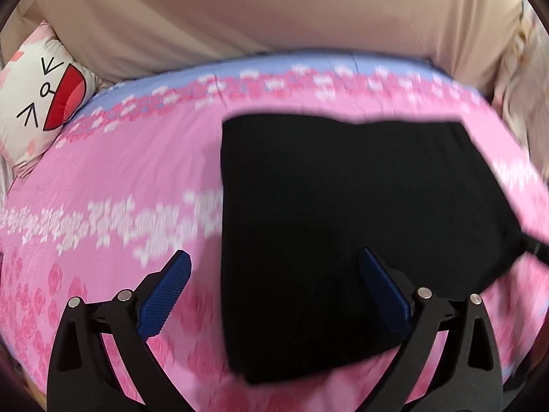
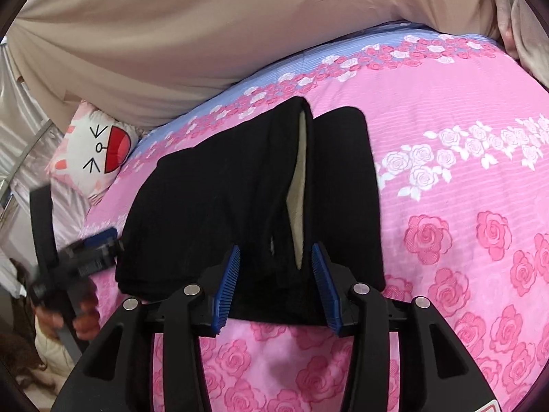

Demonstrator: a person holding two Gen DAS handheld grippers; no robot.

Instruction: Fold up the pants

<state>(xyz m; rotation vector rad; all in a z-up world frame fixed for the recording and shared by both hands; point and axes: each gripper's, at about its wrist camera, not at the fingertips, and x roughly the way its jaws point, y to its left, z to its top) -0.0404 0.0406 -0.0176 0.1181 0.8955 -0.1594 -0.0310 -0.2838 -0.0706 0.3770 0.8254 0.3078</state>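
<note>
The black, soft-knit pants (image 2: 247,192) lie folded into a thick rectangle on the pink rose-printed quilt (image 2: 463,226), roughly at the middle of the bed. At the far end of the pants two rounded flaps part, and a strip of cream fleece lining (image 2: 298,185) shows in the gap between them.

The right gripper (image 2: 276,257) hovers at the near edge of the pants with its blue ribbed pads partly apart; the cloth lies between and below the pads, and they do not press on it. The left gripper (image 1: 276,269) stands with its blue pads spread wide, one over bare quilt to the left of the pants, the other over the black cloth, holding nothing. In the right wrist view it appears blurred just beside the left edge of the pants, a hand (image 2: 65,316) wrapped round its handle.

Beyond the pants to the far left, a white cushion with a drawn cartoon face and red mouth (image 2: 99,158) rests at the quilt's corner, well apart from the cloth. A blue band with roses (image 1: 212,77) borders the quilt behind the pants, and a beige draped sheet (image 1: 274,10) rises past that.

Right of the pants and in front of them, the quilt lies open and unobstructed.
</note>
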